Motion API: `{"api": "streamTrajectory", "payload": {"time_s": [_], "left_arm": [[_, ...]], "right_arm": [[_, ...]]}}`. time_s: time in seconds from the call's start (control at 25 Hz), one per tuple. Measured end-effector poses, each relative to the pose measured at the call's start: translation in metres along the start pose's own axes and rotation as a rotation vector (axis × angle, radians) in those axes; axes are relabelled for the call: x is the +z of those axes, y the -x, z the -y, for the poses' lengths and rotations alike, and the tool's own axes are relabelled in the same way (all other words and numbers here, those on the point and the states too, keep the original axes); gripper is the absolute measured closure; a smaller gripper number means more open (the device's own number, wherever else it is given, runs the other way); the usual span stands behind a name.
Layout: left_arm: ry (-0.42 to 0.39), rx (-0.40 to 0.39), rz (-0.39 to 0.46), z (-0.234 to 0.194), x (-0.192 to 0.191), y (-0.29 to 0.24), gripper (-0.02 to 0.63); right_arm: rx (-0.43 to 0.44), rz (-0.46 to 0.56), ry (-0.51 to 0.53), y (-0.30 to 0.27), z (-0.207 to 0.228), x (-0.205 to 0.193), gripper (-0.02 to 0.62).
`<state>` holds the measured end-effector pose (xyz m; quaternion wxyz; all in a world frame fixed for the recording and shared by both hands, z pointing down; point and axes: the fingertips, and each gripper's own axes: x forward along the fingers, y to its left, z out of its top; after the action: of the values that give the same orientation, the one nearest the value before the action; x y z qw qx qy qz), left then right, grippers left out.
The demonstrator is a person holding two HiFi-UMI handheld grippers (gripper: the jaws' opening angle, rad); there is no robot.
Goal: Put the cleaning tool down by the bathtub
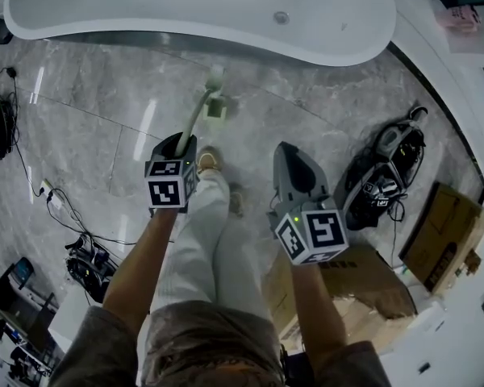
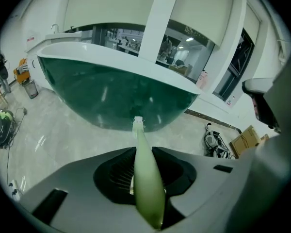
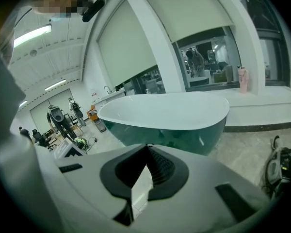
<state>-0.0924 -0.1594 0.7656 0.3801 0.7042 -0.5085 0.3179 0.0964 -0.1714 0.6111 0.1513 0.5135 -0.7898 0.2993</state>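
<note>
The person's forearms and pale trousers [image 1: 195, 252] fill the near field of the head view. One shoe [image 1: 208, 161] stands on the grey marble floor [image 1: 89, 127].

Each gripper carries a cube with black-and-white square markers: left cube [image 1: 169, 184], right cube [image 1: 313, 236]. The markers carry patterns only.

Left gripper [image 1: 180, 145]: the jaws are clenched on the cleaning tool [image 1: 195, 115], a pale green long-handled brush. The handle lies between the ribbed black pads and runs forward past the fingertips. The brush head [image 2: 137, 123], with short pale bristles, is at the far end. In the head view that end lies over the floor just ahead of the shoe and short of the bathtub [image 1: 145, 24]. Contact between tool and floor cannot be determined.

Right gripper [image 3: 146, 148]: the jaw tips meet with nothing between them. It grasps nothing and is held to the right of the legs.

Cardboard boxes [image 1: 363, 285] lie on the floor near the right forearm. A black and grey device with cables [image 1: 387, 176] lies beyond them. Print on the boxes is too small to read.

The bathtub has a white rim, a white interior and a dark green outer wall. A pink bottle [image 3: 241, 79] stands on the window sill behind it. Its label is illegible.
</note>
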Motion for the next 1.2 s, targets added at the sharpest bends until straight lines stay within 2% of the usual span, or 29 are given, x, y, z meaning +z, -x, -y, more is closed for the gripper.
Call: {"api": "streamTrajectory", "payload": {"time_s": [0.6,1.04,1.2], "left_arm": [[0.066,0.073,-0.236,-0.016,-0.050,-0.092,0.503],[0.066,0.062,-0.402,-0.017,-0.075,-0.132,0.503],[0.073,0.058,-0.437,-0.019,-0.079,-0.145,0.503]], "right_arm": [[0.010,-0.043,-0.023,-0.017,0.012,-0.014,0.595],[0.008,-0.074,-0.049,-0.028,0.018,-0.026,0.595],[0.003,-0.081,-0.062,-0.033,0.020,-0.030,0.595]]}}
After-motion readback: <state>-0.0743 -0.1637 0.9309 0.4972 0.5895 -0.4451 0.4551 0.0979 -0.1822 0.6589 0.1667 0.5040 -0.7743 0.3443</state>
